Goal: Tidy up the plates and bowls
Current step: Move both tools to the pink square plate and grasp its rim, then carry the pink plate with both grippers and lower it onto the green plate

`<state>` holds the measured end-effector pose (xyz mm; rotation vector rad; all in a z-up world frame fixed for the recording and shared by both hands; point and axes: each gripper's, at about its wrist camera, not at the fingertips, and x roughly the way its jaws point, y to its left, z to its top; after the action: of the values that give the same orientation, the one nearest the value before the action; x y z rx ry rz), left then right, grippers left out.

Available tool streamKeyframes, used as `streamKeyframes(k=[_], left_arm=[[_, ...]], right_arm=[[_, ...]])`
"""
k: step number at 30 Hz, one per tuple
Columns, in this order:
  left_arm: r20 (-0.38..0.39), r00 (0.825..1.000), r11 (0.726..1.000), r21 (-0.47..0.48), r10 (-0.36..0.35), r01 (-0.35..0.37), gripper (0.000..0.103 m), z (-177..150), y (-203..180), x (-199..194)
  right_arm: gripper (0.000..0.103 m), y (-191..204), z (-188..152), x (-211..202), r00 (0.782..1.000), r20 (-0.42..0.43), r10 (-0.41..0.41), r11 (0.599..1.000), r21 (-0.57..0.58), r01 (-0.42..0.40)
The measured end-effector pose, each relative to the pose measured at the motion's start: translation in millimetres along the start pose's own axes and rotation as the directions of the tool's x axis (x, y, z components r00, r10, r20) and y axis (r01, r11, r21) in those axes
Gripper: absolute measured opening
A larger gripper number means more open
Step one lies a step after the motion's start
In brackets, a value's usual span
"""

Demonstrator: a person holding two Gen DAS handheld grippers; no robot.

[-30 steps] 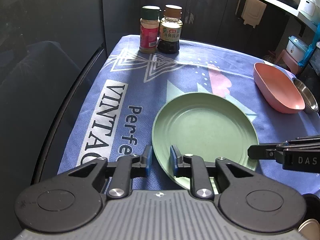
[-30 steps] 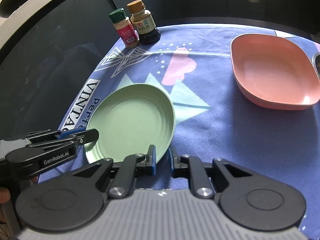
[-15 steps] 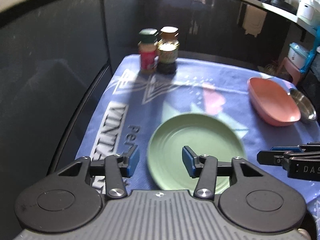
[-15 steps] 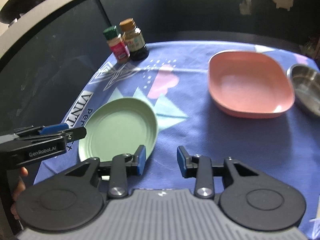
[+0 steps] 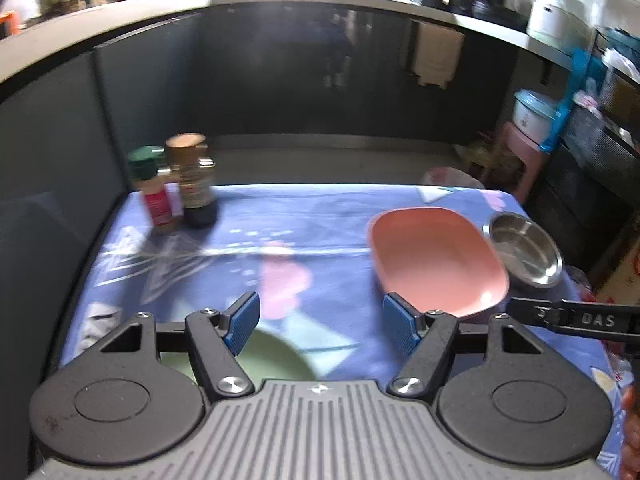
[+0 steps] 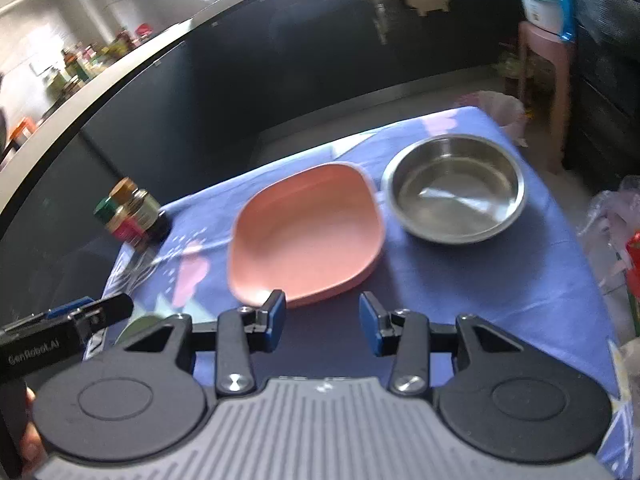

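A home kitchen: dark cabinets point(image 5: 320, 80) run under a long pale countertop point(image 6: 100, 76) crowded with jars, a white rice cooker point(image 5: 554, 20) sits at the far end, and condiment bottles point(image 5: 176, 184) stand on a blue-clothed table point(image 5: 320, 216).

A table under a blue patterned tablecloth point(image 6: 460, 280) carries a pink rounded-square plastic plate point(image 6: 304, 236) with a shiny steel bowl point(image 6: 454, 188) just beside it, a pale green round plate point(image 5: 276, 356) at the near edge, and two spice bottles point(image 5: 176, 184) together at the far corner.
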<state>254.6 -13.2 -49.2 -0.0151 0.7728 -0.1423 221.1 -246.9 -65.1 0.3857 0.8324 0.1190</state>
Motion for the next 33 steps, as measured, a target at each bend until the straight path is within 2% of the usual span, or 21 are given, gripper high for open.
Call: streamKeyframes(k=[3,6,12,14,17,18,19,23,27,33], left_arm=[[-0.006,1.0,1.0,0.001,-0.019,0.019,0.065,8,-14,19],[-0.034,0.999,0.999,0.005,-0.034,0.034,0.06,16,-24,43],[-0.114,0.993,1.0,0.005,-0.022,0.023,0.047,17,-32,80],[-0.133,0.991,1.0,-0.005,-0.03,0.029,0.038,15,-31,87],[-0.167,0.984,0.998,-0.022,-0.057,0.054,0.022,13,-30,98],[-0.171,0.983,0.997,-0.03,-0.075,0.071,0.018,13,-30,99],[-0.173,0.981,0.996,-0.032,-0.091,0.086,0.009,13,-31,100],[-0.16,0.984,0.996,0.011,-0.083,0.086,0.009,10,-38,92],[-0.145,0.984,0.994,-0.003,-0.104,0.105,0.009,10,-30,75],[-0.116,0.989,0.996,0.007,-0.092,0.093,0.009,7,-18,40]], right_arm=[[0.068,-9,7,8,1.0,0.013,-0.011,0.999,0.036,0.011],[0.068,-16,10,19,1.0,0.001,-0.019,0.998,0.061,0.019],[0.067,-27,16,39,1.0,-0.019,-0.022,0.993,0.114,0.024],[0.065,-29,16,42,0.999,-0.021,-0.024,0.992,0.123,0.027],[0.053,-31,17,49,0.999,-0.036,-0.022,0.991,0.13,0.027],[0.044,-31,16,50,0.999,-0.04,-0.007,0.992,0.129,0.012],[0.041,-31,15,49,0.999,-0.034,0.005,0.992,0.128,0.0],[0.041,-25,12,39,1.0,-0.018,-0.008,0.996,0.092,0.009],[0.041,-19,10,26,1.0,-0.015,0.01,0.997,0.073,-0.009],[0.042,2,5,9,0.999,-0.011,0.043,0.999,0.028,-0.043]])
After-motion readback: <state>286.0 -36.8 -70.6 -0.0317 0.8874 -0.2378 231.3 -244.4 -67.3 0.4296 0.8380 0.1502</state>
